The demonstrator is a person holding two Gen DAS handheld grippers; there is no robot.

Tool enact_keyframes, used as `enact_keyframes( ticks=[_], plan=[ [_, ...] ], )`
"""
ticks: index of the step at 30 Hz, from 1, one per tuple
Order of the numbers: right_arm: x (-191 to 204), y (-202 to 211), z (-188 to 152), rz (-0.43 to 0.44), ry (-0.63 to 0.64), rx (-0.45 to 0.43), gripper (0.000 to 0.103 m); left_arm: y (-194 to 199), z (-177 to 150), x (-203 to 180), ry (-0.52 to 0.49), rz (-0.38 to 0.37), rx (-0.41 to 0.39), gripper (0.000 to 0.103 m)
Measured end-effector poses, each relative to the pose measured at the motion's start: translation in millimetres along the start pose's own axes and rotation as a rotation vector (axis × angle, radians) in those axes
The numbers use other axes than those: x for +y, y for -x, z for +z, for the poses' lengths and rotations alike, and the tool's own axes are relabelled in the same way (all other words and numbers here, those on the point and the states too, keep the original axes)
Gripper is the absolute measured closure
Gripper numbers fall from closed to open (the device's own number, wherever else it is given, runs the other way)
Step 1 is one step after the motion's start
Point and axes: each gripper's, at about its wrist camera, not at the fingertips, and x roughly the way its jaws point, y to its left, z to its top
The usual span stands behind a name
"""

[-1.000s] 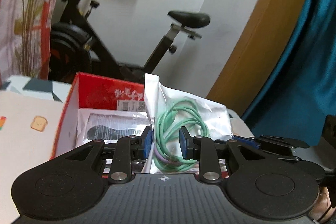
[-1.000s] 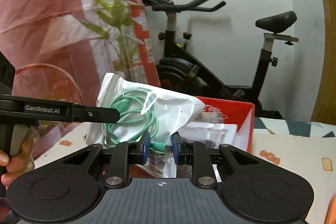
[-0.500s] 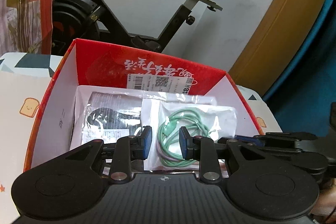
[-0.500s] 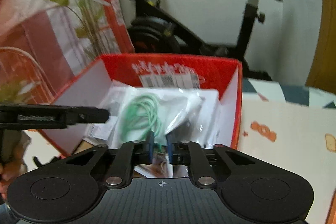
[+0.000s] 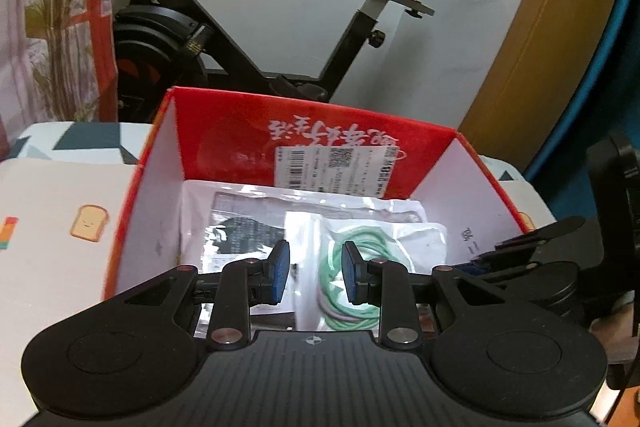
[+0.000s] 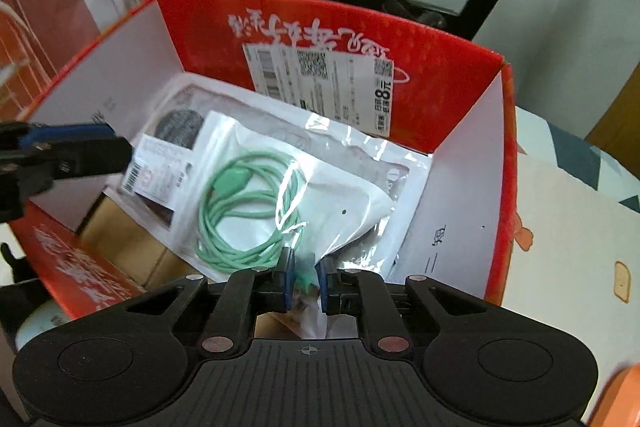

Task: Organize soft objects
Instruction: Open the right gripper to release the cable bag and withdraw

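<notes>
**A:** What do your two grippers have right now?

**B:** Your right gripper is clenched on the near edge of a clear plastic pouch. Inside the pouch sits a coiled mint-green cable. Your left gripper grasps nothing: its blue pads stand apart with an open gap between them.

**A:** And where is the pouch?

**B:** It lies inside the red cardboard box, low against the white inner walls, on top of another clear packet that holds something dark and round. From your left wrist view, the pouch with the green cable shows just beyond and partly between your spread fingers, and the second packet lies to its left.

**A:** What else marks the box?

**B:** Its far inner wall is red with white characters printed upside down, and a white shipping label with barcodes is stuck there. In the right wrist view, your left gripper reaches over the box's left wall.

**A:** What surrounds the box?

**B:** It rests on a pale cloth printed with small toast pictures. Behind it stands a black exercise bike against a white wall, with a leafy plant to the left and a teal curtain to the right.
</notes>
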Motion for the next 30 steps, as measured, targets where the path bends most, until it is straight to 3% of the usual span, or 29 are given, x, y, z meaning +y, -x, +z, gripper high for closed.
enact_keyframes(
  ticks=[9,12,15,17,19,22,30],
  plan=[
    [0.1,18.6,-4.8,-0.098,-0.041,-0.05,0.084,16.5,1.7,-1.6,-0.053,0.108,-0.022,0.07],
    [-0.2,35.7,-7.4,-0.091,-0.056,-0.089,0.074,26.2,0.6,-2.6,-0.068,0.139,-0.038,0.057],
    [2.4,57.1,-12.2,-0.105,-0.062,-0.151,0.045,40.7,0.6,-4.9,-0.086,0.161,-0.064,0.036],
    [3.8,70.1,-16.3,-0.114,-0.075,-0.2,0.036,52.4,-0.3,-7.6,-0.1,0.168,-0.09,0.015],
    [3.9,82.4,-21.7,-0.102,-0.086,-0.241,0.029,63.8,-2.0,-11.4,-0.113,0.186,-0.115,0.004],
    [2.0,97.7,-30.1,-0.096,-0.102,-0.302,0.003,79.4,-7.2,-18.3,-0.141,0.208,-0.14,0.002],
    [0.7,128.6,-63.3,-0.072,-0.185,-0.419,0.0,119.7,-28.6,-32.5,-0.171,0.251,-0.222,0.0]
  ],
)
